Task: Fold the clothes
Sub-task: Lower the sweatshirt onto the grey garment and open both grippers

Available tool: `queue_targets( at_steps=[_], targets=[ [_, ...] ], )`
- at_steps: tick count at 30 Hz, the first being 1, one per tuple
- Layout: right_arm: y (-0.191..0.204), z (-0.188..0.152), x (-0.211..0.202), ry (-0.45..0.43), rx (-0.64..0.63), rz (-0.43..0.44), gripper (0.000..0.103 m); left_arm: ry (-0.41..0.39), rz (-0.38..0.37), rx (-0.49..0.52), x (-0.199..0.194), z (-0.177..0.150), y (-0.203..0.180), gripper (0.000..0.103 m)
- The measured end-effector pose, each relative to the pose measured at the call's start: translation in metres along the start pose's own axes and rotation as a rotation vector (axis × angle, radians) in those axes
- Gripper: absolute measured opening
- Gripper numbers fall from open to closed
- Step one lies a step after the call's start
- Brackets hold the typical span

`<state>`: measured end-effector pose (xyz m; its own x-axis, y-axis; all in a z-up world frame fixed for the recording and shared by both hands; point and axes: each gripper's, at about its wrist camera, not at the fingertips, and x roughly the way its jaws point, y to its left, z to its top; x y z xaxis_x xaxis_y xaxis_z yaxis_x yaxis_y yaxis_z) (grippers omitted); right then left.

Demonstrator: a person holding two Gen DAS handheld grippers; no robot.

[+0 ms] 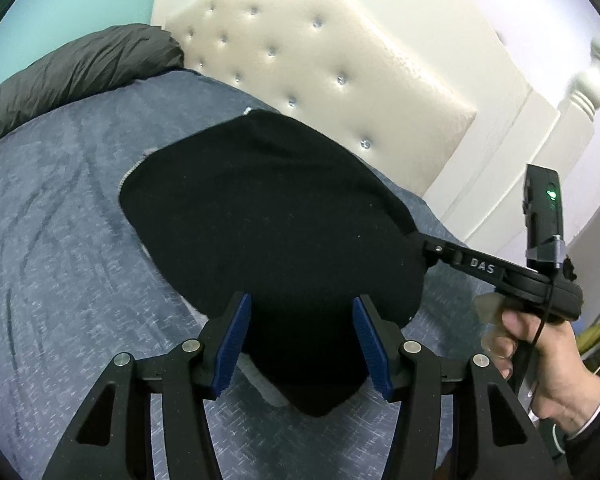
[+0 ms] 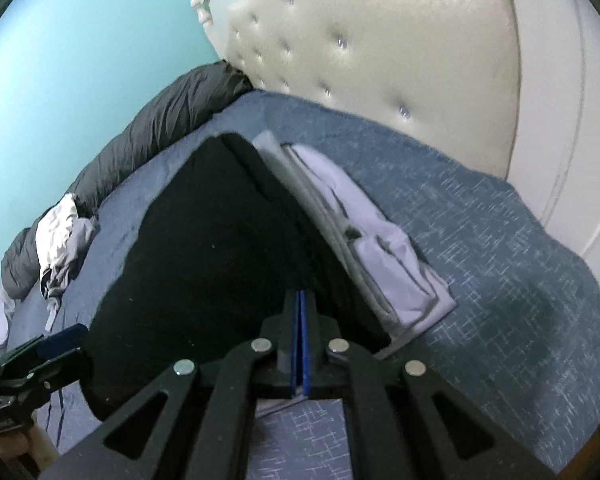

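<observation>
Readable only: "DAS" in white on the arm of the right gripper point(image 1: 424, 246), seen from the left wrist view, with a green light lit on the black box above it. No label legible on any cloth.

One black garment point(image 1: 260, 220) spread on the blue bedspread point(image 1: 60, 240), near the cream tufted headboard point(image 1: 320, 60). Right gripper's fingers pressed together, blue pads meeting, clamped on the black garment's edge; fingertips themselves hidden in the dark cloth. Left gripper point(image 1: 302, 332) poised over the garment's near corner, fingers well apart, nothing between them; touching or just above, cannot tell. A hand point(image 1: 540, 356) on the right gripper's handle, sleeve cut off at the frame edge.

From the right wrist view: one folded pale lilac garment point(image 2: 380, 248) lying just beside the black one, partly tucked under its edge. One crumpled white and pale heap point(image 2: 62, 240) farther off, against a dark grey duvet roll point(image 2: 148, 136); number of pieces in the heap unclear. Folds within the black cloth hard to make out.
</observation>
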<state>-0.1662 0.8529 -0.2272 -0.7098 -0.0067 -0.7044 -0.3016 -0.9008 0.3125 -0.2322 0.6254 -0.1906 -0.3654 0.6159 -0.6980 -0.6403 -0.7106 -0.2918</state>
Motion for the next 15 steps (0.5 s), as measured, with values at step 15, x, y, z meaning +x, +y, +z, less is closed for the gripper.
queue_targets(
  at_steps=[15],
  targets=[
    [0.034,0.006,-0.055,-0.060,-0.032,-0.019,0.000,-0.067,0.033,-0.007,-0.061,0.014,-0.005,0.060]
  ],
)
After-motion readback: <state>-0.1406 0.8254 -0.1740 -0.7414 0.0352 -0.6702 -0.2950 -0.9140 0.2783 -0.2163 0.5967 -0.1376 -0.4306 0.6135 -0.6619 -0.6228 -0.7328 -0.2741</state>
